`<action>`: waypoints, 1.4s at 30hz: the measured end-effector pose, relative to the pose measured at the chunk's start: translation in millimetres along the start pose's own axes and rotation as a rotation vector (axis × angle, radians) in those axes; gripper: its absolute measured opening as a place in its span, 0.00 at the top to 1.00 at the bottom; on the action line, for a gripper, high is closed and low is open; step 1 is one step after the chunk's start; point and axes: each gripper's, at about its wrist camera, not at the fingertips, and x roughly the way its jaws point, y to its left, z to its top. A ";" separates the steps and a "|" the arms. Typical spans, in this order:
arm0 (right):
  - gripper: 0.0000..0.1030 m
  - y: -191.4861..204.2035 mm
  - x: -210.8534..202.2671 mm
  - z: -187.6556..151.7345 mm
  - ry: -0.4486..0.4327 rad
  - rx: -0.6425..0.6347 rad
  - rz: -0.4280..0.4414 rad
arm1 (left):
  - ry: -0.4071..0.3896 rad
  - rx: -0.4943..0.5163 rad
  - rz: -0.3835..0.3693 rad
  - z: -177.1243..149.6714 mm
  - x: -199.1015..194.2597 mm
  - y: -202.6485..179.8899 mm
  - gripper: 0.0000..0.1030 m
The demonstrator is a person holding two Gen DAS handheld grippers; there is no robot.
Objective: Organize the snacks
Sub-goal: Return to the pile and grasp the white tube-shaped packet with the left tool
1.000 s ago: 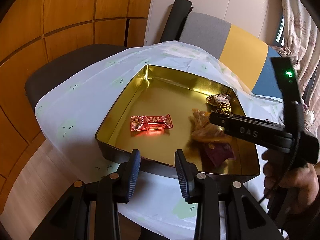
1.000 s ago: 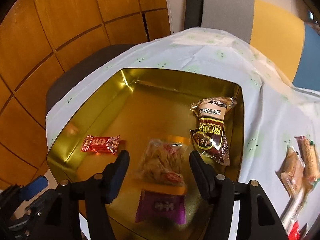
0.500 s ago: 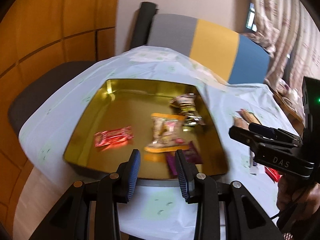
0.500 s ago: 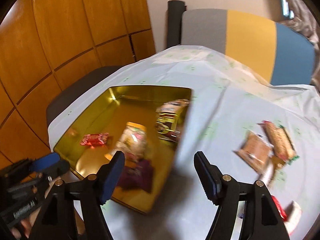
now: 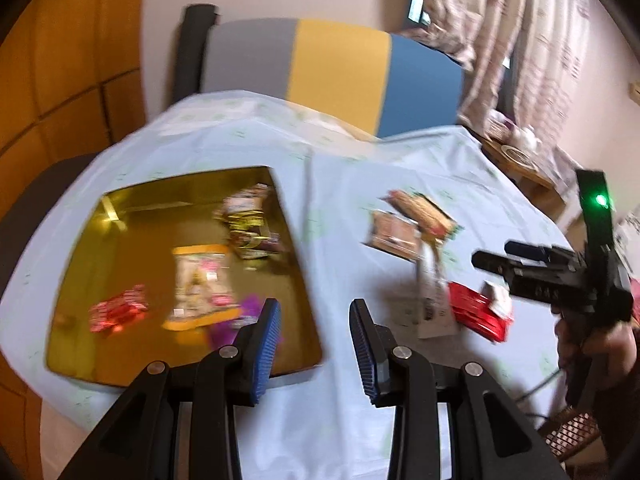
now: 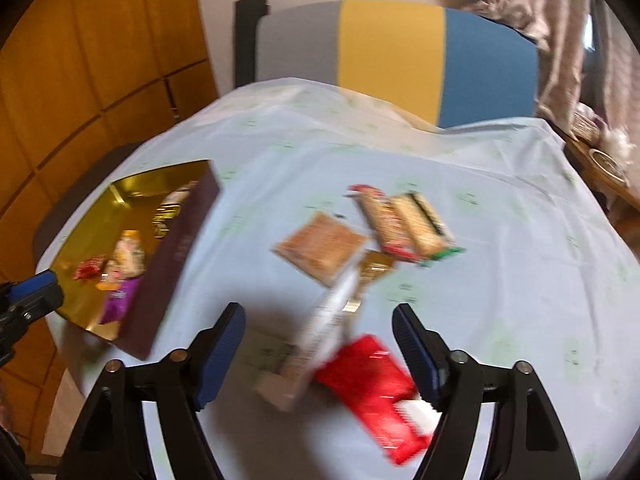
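Note:
A gold tin sits at the left of the pale tablecloth. It holds a red candy, a clear orange-edged packet, a dark brown packet and a purple packet. Loose snacks lie to its right: a brown packet, two biscuit bars, a long white stick and a red packet. My right gripper hovers over the stick and red packet. Its jaws are opening and the pads touch nothing. My left gripper stands open and empty over the tin's right rim.
A chair back in grey, yellow and blue stands behind the table. Wooden panelling runs along the left. A curtain and a low side table with small items are at the right. A hand holds the right gripper.
Both grippers have swung right, away from the tin's inside toward the loose snacks. The right jaws have spread wider. The left jaws keep the same gap.

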 end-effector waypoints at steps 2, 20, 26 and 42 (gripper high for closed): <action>0.22 -19.2 0.4 2.5 0.018 0.016 -0.031 | 0.024 0.034 -0.035 2.5 9.0 -15.2 0.65; 0.21 -123.4 29.0 3.5 0.101 0.256 -0.054 | 0.281 0.103 -0.265 21.5 133.6 -98.5 0.59; 0.21 -121.1 29.6 5.3 0.115 0.280 -0.046 | 0.328 0.102 -0.259 28.6 168.3 -111.0 0.55; 0.21 -127.1 35.7 2.1 0.155 0.308 -0.075 | 0.274 0.093 -0.203 12.4 166.0 -101.0 0.70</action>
